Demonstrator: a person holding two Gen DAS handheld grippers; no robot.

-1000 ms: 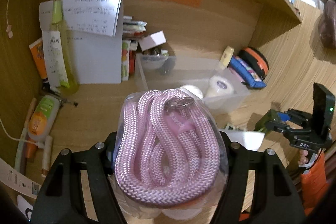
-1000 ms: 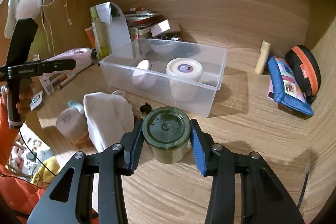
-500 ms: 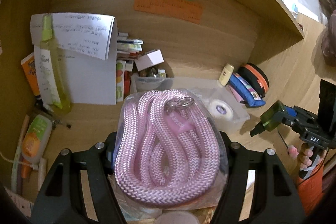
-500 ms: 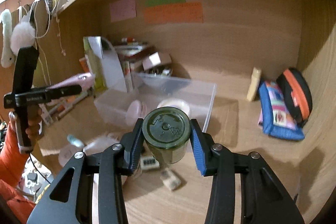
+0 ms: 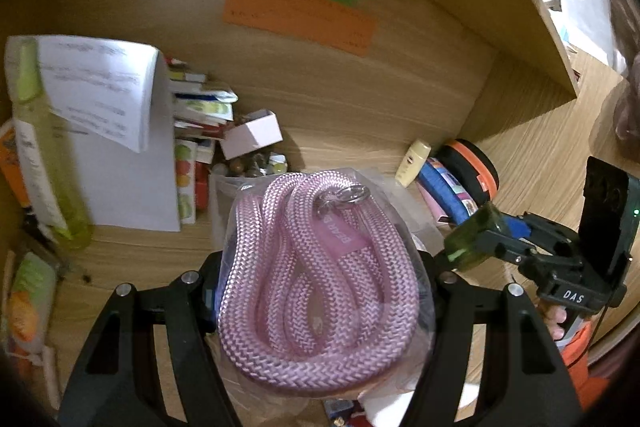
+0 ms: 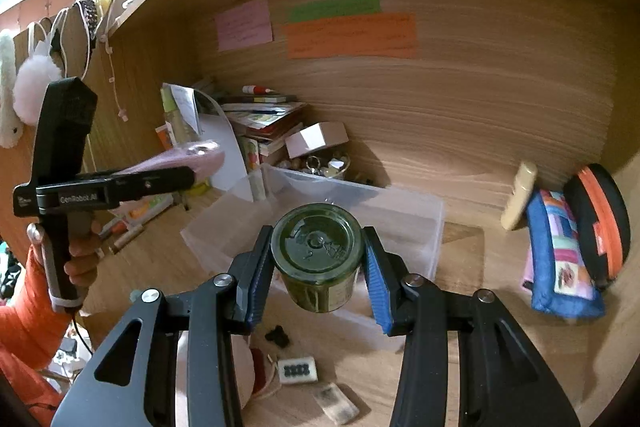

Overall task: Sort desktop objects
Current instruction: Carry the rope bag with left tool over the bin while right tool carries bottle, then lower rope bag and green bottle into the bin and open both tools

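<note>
while both claws hang above the desk point(image 6: 472, 251), the left claw point(image 5: 320, 291) is clenched on a bagged pink rope point(image 5: 316, 279), coils filling the gap between its fingers point(image 5: 200, 291), a metal ring point(image 5: 344, 197) at the top of the coil. ahead of and below that claw sits a clear bin point(image 6: 400, 215), mostly hidden behind the rope in the left view. ahead-left of it a white paper point(image 5: 104, 99) leans up with a yellow-green bottle point(image 5: 44, 163) beside it, and a book stack point(image 5: 196, 115) just right of the paper.

right claw point(image 6: 318, 267) is grasping a green jar point(image 6: 318, 255), blue pads point(image 6: 376, 287) pressed on both sides, lid facing the camera. jar hangs over the near edge of the bin. to the right of this claw, a blue pouch point(image 6: 560, 251) and a black-orange case point(image 6: 600, 223) lie touching by the side wall, a cream tube point(image 6: 520, 195) just left of them. below the claw, small bits on the desk, including a white block point(image 6: 298, 370); details too blurry.
</note>
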